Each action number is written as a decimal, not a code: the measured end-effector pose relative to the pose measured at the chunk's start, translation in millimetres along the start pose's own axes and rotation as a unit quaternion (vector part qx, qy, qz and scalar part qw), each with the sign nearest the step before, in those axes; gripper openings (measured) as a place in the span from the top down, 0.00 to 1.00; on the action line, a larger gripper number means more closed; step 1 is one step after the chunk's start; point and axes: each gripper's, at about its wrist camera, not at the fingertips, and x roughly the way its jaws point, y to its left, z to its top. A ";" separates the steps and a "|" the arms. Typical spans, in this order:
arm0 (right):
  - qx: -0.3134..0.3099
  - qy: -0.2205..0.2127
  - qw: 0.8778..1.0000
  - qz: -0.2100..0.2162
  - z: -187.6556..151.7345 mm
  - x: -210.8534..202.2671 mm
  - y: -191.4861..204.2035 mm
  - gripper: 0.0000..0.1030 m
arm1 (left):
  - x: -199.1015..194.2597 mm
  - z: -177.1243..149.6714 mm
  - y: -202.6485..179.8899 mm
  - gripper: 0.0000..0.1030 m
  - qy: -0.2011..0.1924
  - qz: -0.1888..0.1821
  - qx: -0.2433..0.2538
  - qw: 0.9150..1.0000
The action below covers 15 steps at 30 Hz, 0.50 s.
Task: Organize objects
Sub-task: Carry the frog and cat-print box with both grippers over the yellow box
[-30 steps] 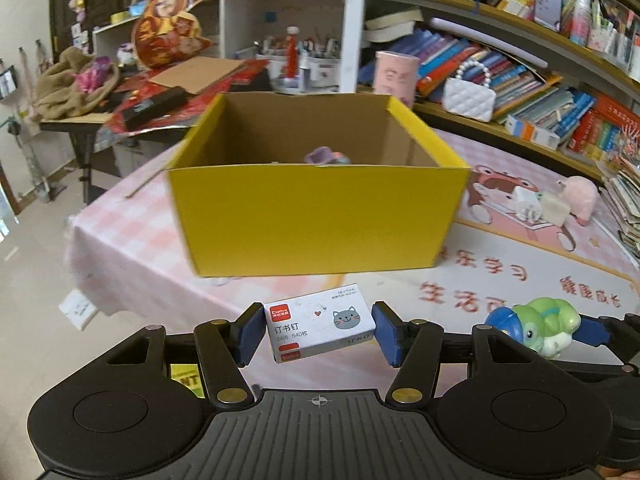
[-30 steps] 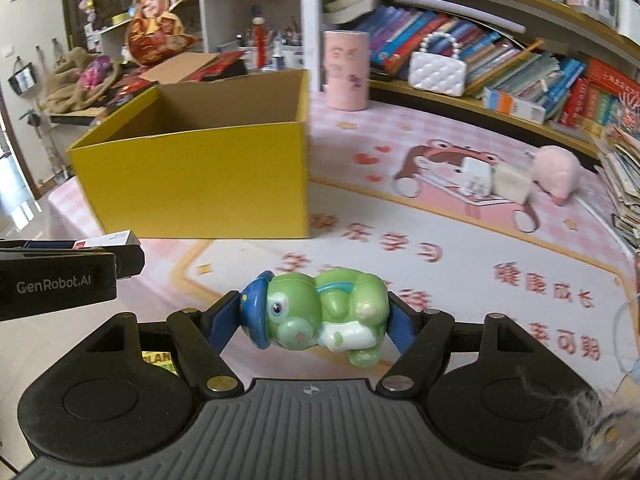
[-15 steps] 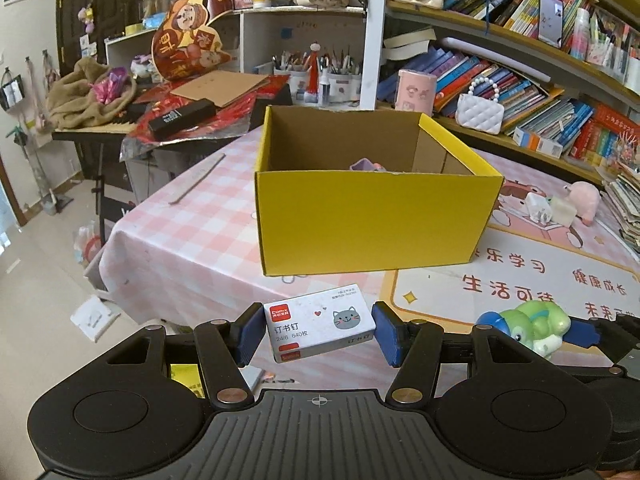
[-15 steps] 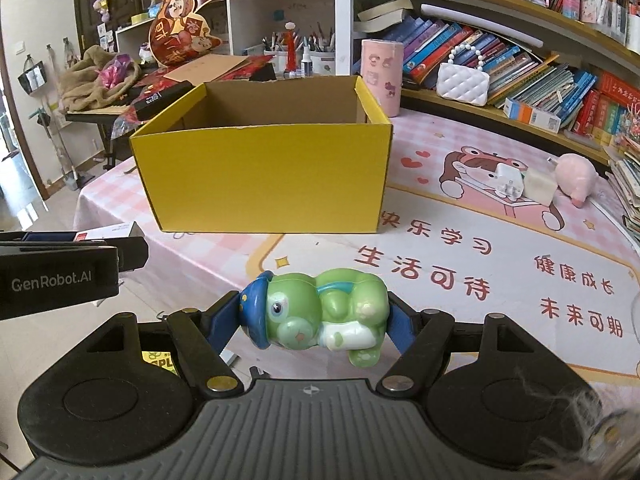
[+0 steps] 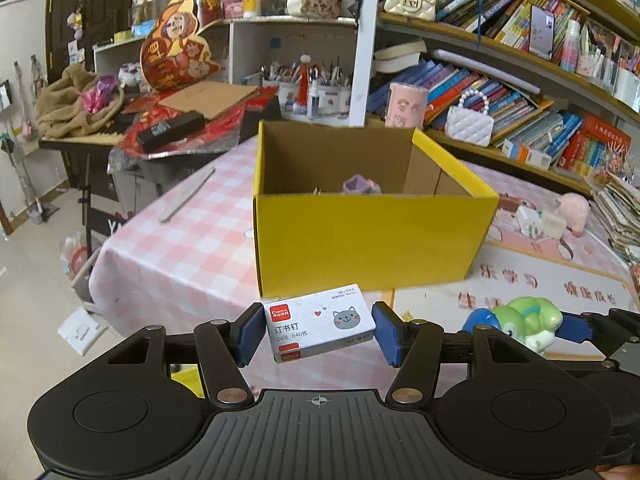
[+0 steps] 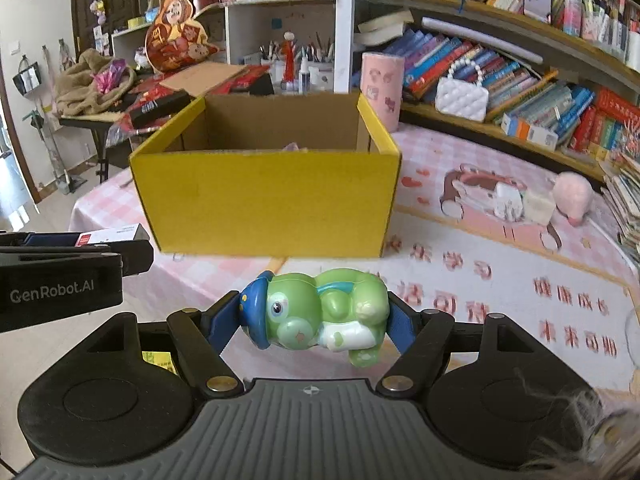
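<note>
My left gripper (image 5: 319, 329) is shut on a small white staple box (image 5: 320, 327) with a grey cat face, held above the table's near edge. My right gripper (image 6: 318, 314) is shut on a green frog toy (image 6: 324, 312) with a blue cap, lying sideways between the blue pads. The frog toy (image 5: 520, 320) also shows at the right in the left wrist view, and the staple box (image 6: 108, 235) at the left in the right wrist view. An open yellow cardboard box (image 5: 368, 224) (image 6: 268, 204) stands ahead of both grippers; a small purple object (image 5: 360, 185) lies inside it.
The table has a pink checked cloth (image 5: 180, 252) and a printed mat (image 6: 500, 280). A pink plush pig (image 6: 572, 196) and white blocks (image 6: 516, 200) lie at the right. Bookshelves (image 5: 520, 100) and a pink cup (image 6: 382, 84) stand behind; a cluttered side table (image 5: 168, 128) is at the left.
Both grippers have drawn back from the yellow box and risen slightly, each keeping its object. The box now looks smaller and farther away, and its inside shows more.
</note>
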 end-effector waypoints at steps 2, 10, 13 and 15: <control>-0.005 -0.019 1.000 0.002 12.8 3.4 -1.2 0.30 | 1.5 11.5 0.7 0.45 -0.015 0.001 0.001 1.000; -0.051 -0.110 0.993 0.001 96.6 33.5 -9.4 0.30 | 27.0 87.2 -1.7 0.45 -0.085 0.009 0.008 0.996; -0.069 -0.107 0.992 0.008 118.9 60.9 -14.5 0.30 | 53.2 107.3 -2.9 0.44 -0.074 -0.002 0.009 0.997; -0.095 -0.093 0.991 0.018 126.3 82.3 -15.3 0.30 | 76.7 116.1 -1.4 0.44 -0.049 -0.010 0.001 0.999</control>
